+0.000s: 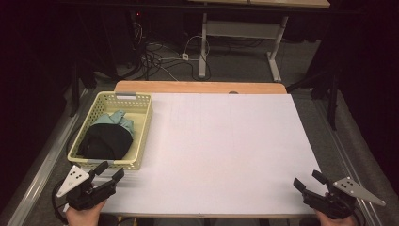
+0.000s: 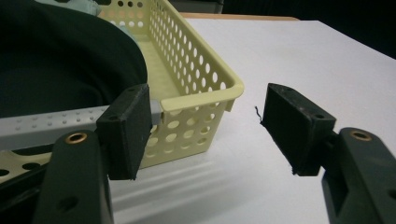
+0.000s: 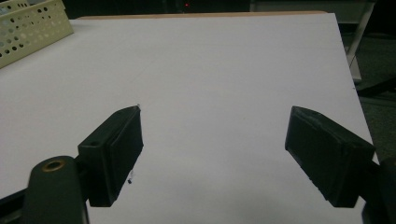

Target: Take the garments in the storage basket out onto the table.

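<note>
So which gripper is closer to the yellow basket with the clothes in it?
Left. The left gripper sits just in front of the yellow basket, at its near corner. The right gripper waits across the table, at the far-side edge.

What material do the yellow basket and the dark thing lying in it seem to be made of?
Pale yellow perforated basket: probably moulded plastic, matte; the sign is its rows of even round holes and rolled rim. Black bundle inside it: apparently soft matte cloth, since it lies in rounded folds.

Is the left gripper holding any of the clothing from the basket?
No. The left gripper has open, empty jaws just outside the yellow basket, with the black garment lying inside.
</note>
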Tool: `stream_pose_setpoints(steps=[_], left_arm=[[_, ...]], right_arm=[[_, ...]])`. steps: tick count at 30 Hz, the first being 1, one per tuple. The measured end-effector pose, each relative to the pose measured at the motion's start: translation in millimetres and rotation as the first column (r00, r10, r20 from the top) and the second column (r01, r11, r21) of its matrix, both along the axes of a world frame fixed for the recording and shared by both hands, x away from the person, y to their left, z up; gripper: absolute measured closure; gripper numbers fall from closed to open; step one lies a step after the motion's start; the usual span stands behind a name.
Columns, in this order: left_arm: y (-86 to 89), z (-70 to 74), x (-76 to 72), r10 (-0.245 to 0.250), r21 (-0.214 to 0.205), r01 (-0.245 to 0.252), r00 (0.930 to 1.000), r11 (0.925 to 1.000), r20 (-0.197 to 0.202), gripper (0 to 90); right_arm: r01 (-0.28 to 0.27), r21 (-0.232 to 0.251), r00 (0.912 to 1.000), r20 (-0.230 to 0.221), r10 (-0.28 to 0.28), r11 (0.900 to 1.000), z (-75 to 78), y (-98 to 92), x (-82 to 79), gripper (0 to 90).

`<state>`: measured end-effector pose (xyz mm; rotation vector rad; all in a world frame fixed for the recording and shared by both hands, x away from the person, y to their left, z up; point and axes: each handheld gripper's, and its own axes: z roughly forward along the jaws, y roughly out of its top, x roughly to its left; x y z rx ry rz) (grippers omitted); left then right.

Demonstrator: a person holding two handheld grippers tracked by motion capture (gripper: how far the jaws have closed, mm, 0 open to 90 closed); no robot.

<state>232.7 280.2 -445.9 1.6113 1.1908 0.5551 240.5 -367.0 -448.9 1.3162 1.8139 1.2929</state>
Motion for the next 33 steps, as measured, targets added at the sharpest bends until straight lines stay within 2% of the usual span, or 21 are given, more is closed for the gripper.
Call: stream_pose_setpoints(steps=[2, 6, 9, 13, 22, 26, 30, 33], left_arm=[[-0.8, 2.2, -0.9, 0.003, -0.004, -0.003, 1.0, 1.0, 0.007, 32.4], [-4.5, 7.6, -1.0, 0.002, 0.015, -0.003, 0.9998, 0.9999, 0.022, 32.3], [-10.3, 11.4, -1.3, -0.007, 0.053, 0.006, 0.9994, 0.9986, 0.033, 31.5], [-16.0, 14.8, -2.4, -0.028, 0.064, 0.025, 0.9987, 0.9976, 0.042, 31.5], [-13.0, 26.7, 4.3, -0.026, 0.036, 0.025, 0.9986, 0.9991, 0.047, 31.5], [-10.6, 30.8, 9.2, -0.018, 0.033, 0.017, 0.9986, 0.9993, 0.049, 30.2], [-13.4, 29.1, 11.4, -0.02, 0.054, 0.017, 0.9986, 0.9984, 0.049, 30.1], [-11.8, 29.3, 13.5, -0.019, 0.048, 0.017, 0.999, 0.9987, 0.041, 29.1]], right_arm=[[-0.001, -0.003, 1.0, -0.003, 0.001, 1.0, -0.1, 0.1, 0.4, 19.8], [-0.003, 0.002, 1.0, -0.005, 0.003, 1.0, -0.2, -0.6, 0.9, 19.8], [-0.006, 0.002, 1.0, -0.004, 0.006, 1.0, -0.2, -0.5, 0.4, 19.9], [-0.013, -0.01, 0.9999, -0.002, 0.013, 0.9999, -0.2, 0.4, 0.6, 20.1], [-0.008, -0.013, 1.0, 0.0, 0.008, 0.9999, 0.0, 1.1, 0.4, 20.1], [-0.008, -0.013, 1.0, -0.001, 0.008, 0.9999, -0.1, 0.9, 0.5, 20.1], [-0.008, -0.019, 1.0, 0.004, 0.009, 0.9998, 0.1, 1.5, -0.2, 20.2], [-0.009, -0.02, 1.0, 0.0, 0.009, 0.9998, 0.0, 1.6, 0.4, 20.1]])
